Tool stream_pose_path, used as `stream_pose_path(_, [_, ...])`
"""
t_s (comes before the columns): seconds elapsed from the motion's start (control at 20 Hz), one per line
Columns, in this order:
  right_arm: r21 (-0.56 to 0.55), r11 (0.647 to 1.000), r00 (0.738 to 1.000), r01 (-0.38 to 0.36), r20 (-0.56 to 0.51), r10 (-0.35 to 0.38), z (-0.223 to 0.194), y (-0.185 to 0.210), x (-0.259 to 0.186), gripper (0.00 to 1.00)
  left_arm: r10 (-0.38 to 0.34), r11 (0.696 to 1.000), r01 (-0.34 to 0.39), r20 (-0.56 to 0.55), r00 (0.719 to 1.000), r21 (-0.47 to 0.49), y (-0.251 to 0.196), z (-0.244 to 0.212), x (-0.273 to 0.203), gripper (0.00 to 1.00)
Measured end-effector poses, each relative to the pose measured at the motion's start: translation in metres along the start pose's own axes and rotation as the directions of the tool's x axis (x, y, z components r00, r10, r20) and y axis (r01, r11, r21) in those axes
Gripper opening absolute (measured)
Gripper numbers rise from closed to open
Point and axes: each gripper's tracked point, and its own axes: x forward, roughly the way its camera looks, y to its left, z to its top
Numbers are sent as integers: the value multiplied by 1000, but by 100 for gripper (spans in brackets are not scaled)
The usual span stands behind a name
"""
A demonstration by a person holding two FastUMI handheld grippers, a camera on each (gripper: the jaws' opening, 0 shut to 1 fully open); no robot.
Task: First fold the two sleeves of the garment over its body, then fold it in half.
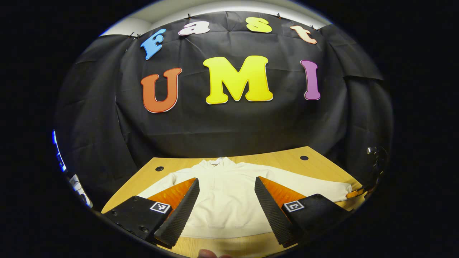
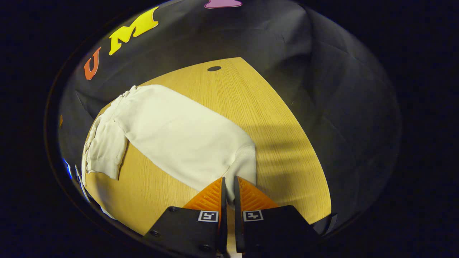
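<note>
Item 1. Garment (image 1: pixel 229 200): cream long-sleeve top w/ short zip at neck. Lies flat, front up, on table (image 1: pixel 315 163), collar toward the far black cloth wall, hem toward the near edge. Body unfolded. In left gripper view both sleeves lie spread outward to either side of the body, not folded over it.

Item 2. Sleeve (image 2: pixel 179 132): in right gripper view, runs diagonally across the wood from the shoulder at upper left down to the ribbed cuff (image 2: pixel 245 165) at lower centre. Flat, lightly creased near the shoulder.

Item 3. Left gripper (image 1: pixel 226 209): jaws spread wide, nothing between them but the view of the garment's body below. Held above the near part of the top; whether it touches the fabric, cannot tell.

Item 4. Right gripper (image 2: pixel 229 186): jaws drawn nearly together, pinching the cuff edge; cloth sits in the narrow gap between the fingers (image 2: pixel 211 195).

Item 5. Table: light wood grain, w/ round dark holes (image 1: pixel 304 157) near the far corners; one such hole seen in right gripper view beyond the sleeve.

Item 6. Fingertip (image 1: pixel 208 253): part of a person's hand at bottom edge of left gripper view, just below the near table edge.
</note>
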Motion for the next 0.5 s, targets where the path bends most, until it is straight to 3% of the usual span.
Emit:
stream_pose_path(0.1, [17,1000,1000,24,8,-24,3,0,-1,11,-14,1000,14,8,1000,-14,7,0,0,99])
stream_pose_path(0.15, [27,999,999,38,8,-38,5,-1,-2,1,-16,1000,16,8,1000,-18,11,-1,0,99])
stream_pose_path(0.5, [41,997,990,70,120,-75,59,13,-54,1,-19,997,21,28,999,-70,42,-1,2,99])
